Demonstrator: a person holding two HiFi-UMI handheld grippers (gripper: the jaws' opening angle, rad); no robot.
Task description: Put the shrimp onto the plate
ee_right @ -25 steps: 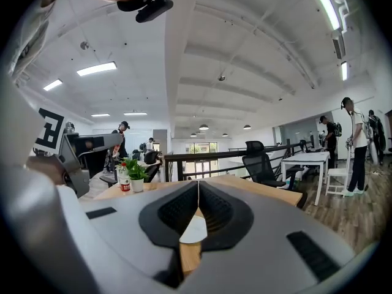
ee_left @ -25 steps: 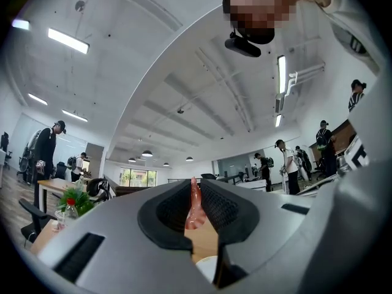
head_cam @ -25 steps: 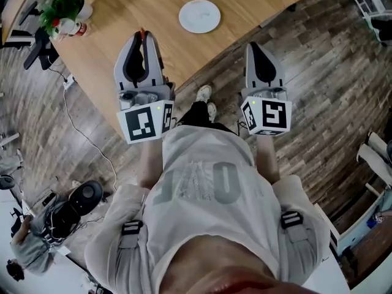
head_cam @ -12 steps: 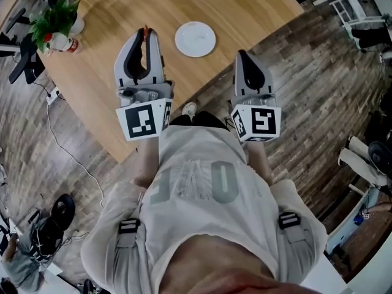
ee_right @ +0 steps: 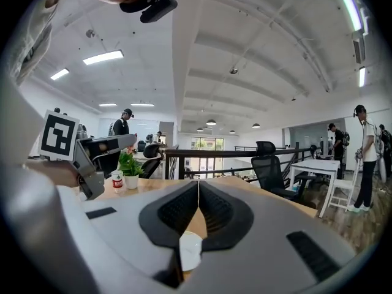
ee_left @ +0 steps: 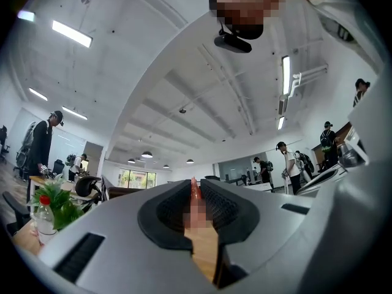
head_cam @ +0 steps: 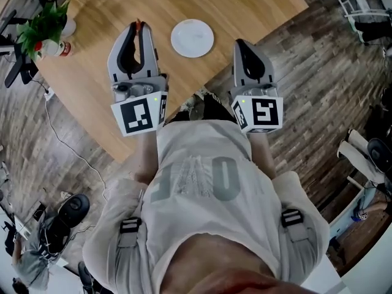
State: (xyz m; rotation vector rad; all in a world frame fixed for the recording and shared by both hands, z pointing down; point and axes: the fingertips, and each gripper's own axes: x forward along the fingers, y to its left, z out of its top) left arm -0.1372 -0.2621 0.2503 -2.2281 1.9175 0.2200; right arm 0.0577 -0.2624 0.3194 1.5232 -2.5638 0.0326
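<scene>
Nearest the head camera, the person's pale beige shirt [head_cam: 196, 182] fills the lower frame. Just past it, both grey two-jaw grippers are held out side by side, black-and-white marker cubes facing up. The left gripper [head_cam: 138, 29] is over the light wooden table [head_cam: 257, 5]. Its jaws are clamped on a thin orange-red shrimp [ee_left: 194, 190], and only the shrimp's tip pokes out above the black pads. The right gripper [head_cam: 240, 44] has its jaws pressed together with nothing between them, its tips at the table's near edge and its body over the dark wood-plank floor [head_cam: 312, 78]. Beyond the tips and between the two grippers, a round white plate [head_cam: 192, 38] lies flat on the table, near the shrimp but not touching it. Farther left, at the table's far corner, stand a green potted plant [head_cam: 38, 24] and, just beside it, a small white bottle with a red label [head_cam: 52, 48].
</scene>
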